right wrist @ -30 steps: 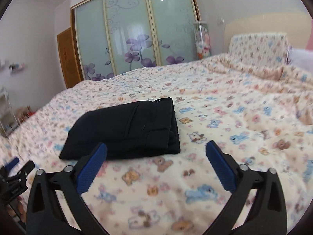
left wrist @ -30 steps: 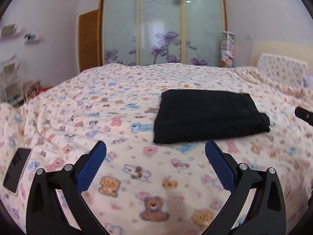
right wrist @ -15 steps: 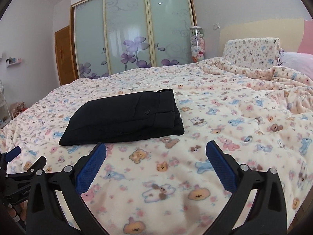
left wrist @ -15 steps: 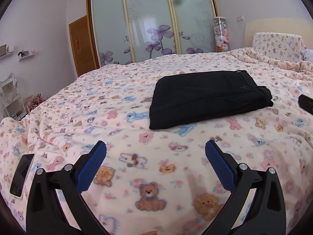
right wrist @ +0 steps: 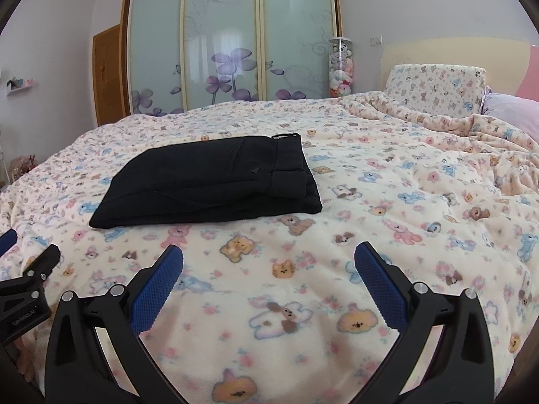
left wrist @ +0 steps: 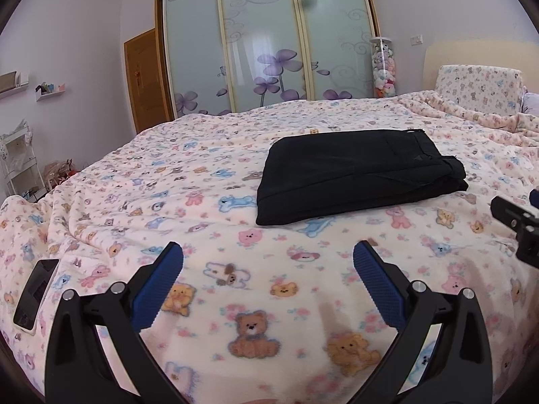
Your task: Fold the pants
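The left gripper (left wrist: 268, 262) is filling the bottom of the left wrist view with its two blue-padded fingers (left wrist: 158, 281) standing wide apart, gripping nothing and hanging above the bear-print blanket (left wrist: 134, 202) without visibly touching it. The right gripper (right wrist: 268, 264) is sitting the same way at the bottom of the right wrist view, its blue pads (right wrist: 379, 286) spread wide with only bare blanket (right wrist: 421, 175) showing between them. The black pants (left wrist: 357, 175) are lying folded into a flat rectangular bundle on the blanket, in the centre-right of the left wrist frame, well beyond that gripper's fingertips and shifted toward the right finger's side. In the right wrist view the pants (right wrist: 212, 181) are lying in the centre-left of the frame, again well apart from the fingertips and leaning toward the left finger's side, with the waistband and a pocket seam facing the right of the bundle. A black part of the right gripper is poking in at the right edge of the left wrist view, and part of the left gripper is showing at the lower left edge of the right wrist view. A dark phone (left wrist: 35, 294) is resting on the blanket at the lower left of the left wrist frame. Frosted wardrobe doors (left wrist: 266, 43) with purple flowers are standing across the upper middle.
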